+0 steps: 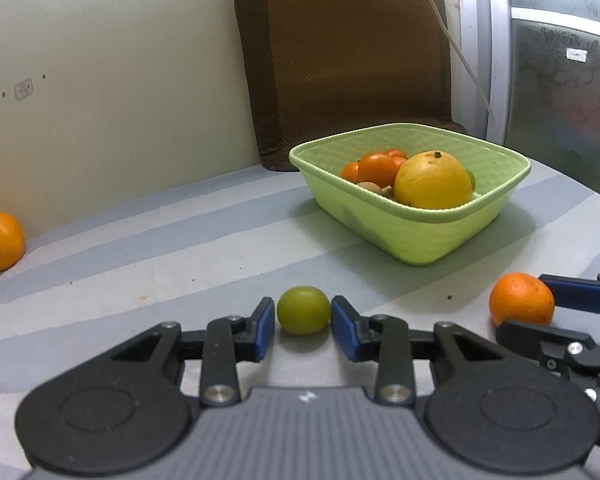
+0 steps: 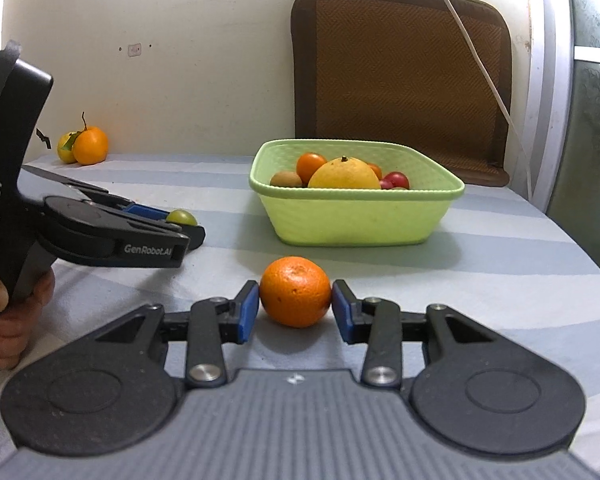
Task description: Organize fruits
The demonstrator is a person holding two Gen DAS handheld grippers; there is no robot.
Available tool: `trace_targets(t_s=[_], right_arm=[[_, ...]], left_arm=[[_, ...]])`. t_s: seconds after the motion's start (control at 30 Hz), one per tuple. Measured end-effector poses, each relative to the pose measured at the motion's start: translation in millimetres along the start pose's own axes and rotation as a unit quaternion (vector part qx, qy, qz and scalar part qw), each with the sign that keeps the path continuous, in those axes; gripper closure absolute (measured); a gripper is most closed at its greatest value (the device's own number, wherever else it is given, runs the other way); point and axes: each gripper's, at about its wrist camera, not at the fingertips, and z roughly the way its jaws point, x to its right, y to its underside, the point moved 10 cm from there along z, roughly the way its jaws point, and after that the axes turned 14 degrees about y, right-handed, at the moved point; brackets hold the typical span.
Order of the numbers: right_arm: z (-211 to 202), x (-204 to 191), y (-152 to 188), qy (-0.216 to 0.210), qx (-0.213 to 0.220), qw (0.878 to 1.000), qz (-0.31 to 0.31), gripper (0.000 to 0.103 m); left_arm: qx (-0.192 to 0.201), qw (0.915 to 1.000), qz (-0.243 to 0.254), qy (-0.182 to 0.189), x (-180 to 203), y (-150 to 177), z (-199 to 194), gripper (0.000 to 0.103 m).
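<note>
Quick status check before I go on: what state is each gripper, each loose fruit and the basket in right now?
Left gripper: open, pads flanking the small green round fruit on the striped tablecloth.
Right gripper: pads against the orange mandarin, which rests on the cloth.
Light green plastic basket: upright, partly filled.
Stemmed orange fruit: loose by the wall.

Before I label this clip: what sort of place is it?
Probably a home room: a striped-cloth table against a scuffed cream wall, a brown woven seat cushion propped upright, and a pale green plastic fruit basket.
</note>
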Motion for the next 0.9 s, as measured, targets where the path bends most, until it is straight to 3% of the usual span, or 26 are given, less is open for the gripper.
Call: trace_targets(t_s=[0.9], right_arm=[[1.8, 0.0, 2.2, -0.001, -0.004, 1.000, -0.003, 0.060]], left_arm=[[0.003, 1.0000, -0.005, -0.007, -5.2, 0.4, 0.8, 0.058]])
